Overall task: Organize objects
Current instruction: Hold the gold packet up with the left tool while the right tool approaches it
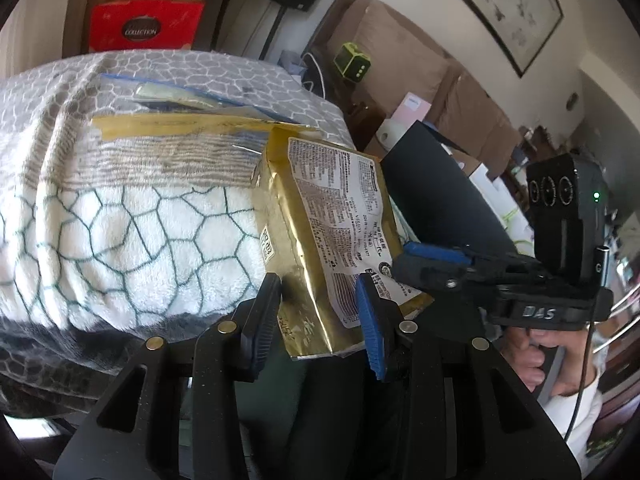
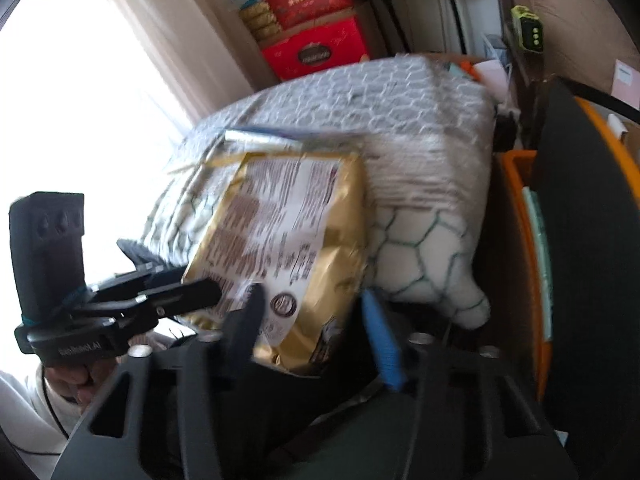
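A gold foil packet (image 1: 336,236) with a white printed label is held up in front of a fleece blanket. In the left wrist view my left gripper (image 1: 320,320) stands around the packet's lower edge, jaws apart by its width. My right gripper (image 1: 424,264) comes in from the right and touches the packet's right edge. In the blurred right wrist view the same packet (image 2: 288,248) lies between the right gripper's (image 2: 312,320) fingers, and the left gripper (image 2: 176,292) reaches its left edge. Further flat packets (image 1: 180,124) lie on the blanket behind.
The patterned blanket (image 1: 120,232) covers a mound. Red boxes (image 1: 144,28) are stacked behind it. A black-and-orange container (image 2: 560,240) stands at the right. A sofa with a green cube (image 1: 352,62) lies beyond. A bright window fills the left of the right wrist view.
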`<state>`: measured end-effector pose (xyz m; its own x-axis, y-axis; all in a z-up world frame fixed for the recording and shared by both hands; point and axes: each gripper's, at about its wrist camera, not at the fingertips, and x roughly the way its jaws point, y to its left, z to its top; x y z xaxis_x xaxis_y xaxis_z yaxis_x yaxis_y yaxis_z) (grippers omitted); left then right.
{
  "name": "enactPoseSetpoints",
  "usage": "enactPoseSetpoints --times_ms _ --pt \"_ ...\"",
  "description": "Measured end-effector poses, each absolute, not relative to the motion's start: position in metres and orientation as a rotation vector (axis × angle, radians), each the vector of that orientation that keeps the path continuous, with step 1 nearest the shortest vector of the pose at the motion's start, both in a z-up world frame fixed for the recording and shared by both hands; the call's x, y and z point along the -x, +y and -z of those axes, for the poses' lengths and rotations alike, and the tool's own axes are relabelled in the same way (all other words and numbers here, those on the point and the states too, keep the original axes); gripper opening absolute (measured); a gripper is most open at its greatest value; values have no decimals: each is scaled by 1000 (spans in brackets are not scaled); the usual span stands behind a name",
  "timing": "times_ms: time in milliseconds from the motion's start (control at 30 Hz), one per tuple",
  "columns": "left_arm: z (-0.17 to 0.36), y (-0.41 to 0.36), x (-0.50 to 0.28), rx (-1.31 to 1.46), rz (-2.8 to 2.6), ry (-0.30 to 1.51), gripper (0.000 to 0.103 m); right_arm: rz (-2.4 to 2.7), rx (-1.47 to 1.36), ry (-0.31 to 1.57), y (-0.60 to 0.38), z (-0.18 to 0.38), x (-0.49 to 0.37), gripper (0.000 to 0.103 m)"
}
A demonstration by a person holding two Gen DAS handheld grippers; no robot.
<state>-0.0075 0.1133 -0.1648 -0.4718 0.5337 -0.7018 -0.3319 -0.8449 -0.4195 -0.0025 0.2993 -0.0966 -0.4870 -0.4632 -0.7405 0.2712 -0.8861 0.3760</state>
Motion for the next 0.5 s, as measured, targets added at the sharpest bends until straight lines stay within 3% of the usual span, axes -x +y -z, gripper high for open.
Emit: enactPoseSetpoints --times_ms 100,500 --pt "161 110 9 1204 -2332 -283 35 2353 -1278 -288 297 99 1 32" --pt "171 117 11 1250 -2263 -345 36 2301 -1315 -433 307 108 4 26"
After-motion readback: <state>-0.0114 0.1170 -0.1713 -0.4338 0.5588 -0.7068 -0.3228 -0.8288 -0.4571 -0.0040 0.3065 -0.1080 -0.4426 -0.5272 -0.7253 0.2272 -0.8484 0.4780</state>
